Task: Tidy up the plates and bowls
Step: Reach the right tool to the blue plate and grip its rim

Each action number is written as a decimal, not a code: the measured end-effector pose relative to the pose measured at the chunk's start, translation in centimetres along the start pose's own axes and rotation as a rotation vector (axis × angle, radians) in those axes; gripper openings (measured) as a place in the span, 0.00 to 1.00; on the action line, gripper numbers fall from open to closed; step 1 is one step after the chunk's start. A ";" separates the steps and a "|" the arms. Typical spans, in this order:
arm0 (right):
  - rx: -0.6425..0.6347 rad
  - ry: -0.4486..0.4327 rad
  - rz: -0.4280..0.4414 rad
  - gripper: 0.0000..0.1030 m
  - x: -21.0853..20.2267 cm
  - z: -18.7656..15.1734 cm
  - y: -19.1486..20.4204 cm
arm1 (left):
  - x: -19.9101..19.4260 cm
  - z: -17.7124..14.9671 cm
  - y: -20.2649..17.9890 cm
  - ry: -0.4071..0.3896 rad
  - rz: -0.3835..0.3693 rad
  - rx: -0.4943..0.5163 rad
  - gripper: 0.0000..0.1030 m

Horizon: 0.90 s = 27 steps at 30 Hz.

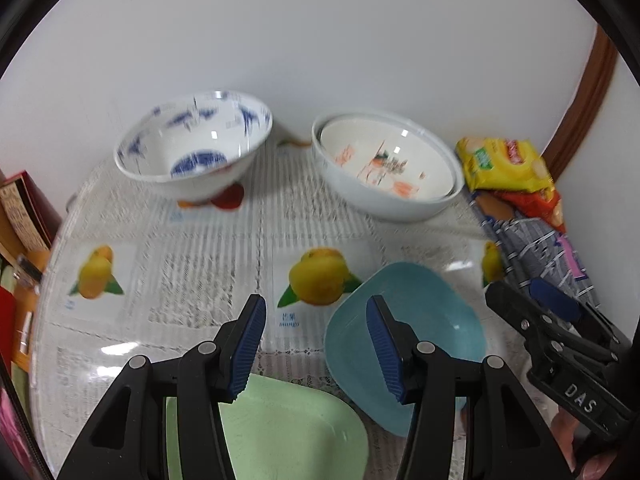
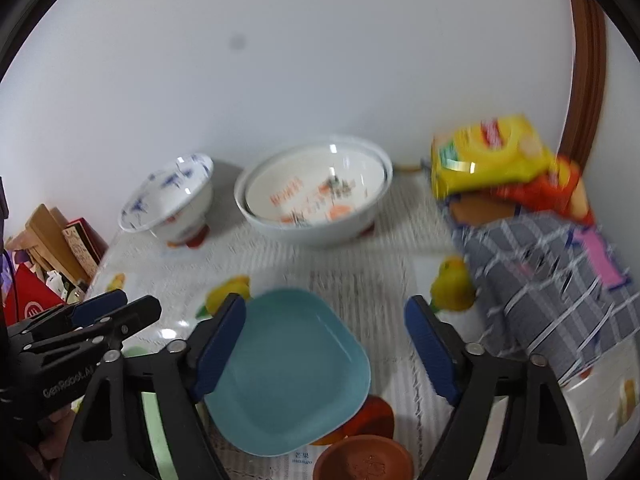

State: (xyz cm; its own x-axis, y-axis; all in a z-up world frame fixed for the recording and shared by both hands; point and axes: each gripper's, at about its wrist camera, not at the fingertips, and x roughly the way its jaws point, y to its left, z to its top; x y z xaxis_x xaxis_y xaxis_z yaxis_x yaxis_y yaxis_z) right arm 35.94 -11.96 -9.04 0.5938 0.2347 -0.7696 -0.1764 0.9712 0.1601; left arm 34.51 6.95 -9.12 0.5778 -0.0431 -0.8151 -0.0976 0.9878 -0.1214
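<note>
A blue-patterned white bowl (image 1: 192,148) stands at the back left, also in the right wrist view (image 2: 168,200). A white bowl with orange print, nested in another (image 1: 388,168), stands at the back right (image 2: 316,196). A blue plate (image 1: 404,340) lies near the front (image 2: 288,372). A green plate (image 1: 288,432) lies beside it. My left gripper (image 1: 316,344) is open above both plates. My right gripper (image 2: 324,344) is open over the blue plate, touching nothing.
Yellow and orange snack packets (image 1: 508,168) and a grey checked cloth (image 2: 552,280) lie at the right. A brown clay dish (image 2: 364,460) sits at the front. Boxes (image 2: 60,240) stand off the table's left edge. A white wall is behind.
</note>
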 end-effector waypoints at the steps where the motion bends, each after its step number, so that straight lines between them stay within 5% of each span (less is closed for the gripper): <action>1: 0.004 0.019 0.000 0.73 0.6 -0.3 -0.1 | 0.9 -0.1 0.0 0.018 0.003 0.000 0.49; 17: -0.035 0.161 -0.079 0.53 4.5 -3.0 -0.6 | 4.9 -1.7 -0.9 0.117 -0.017 0.027 0.48; 27: -0.029 0.186 -0.119 0.34 5.6 -3.1 -1.1 | 6.1 -2.2 -1.3 0.141 -0.026 0.031 0.32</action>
State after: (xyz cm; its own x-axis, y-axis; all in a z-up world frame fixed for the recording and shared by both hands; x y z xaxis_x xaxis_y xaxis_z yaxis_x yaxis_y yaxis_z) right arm 37.00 -11.80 -15.43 0.4569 0.1043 -0.8834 -0.1375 0.9894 0.0457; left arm 36.38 5.11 -15.12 0.4602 -0.0871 -0.8835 -0.0580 0.9901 -0.1278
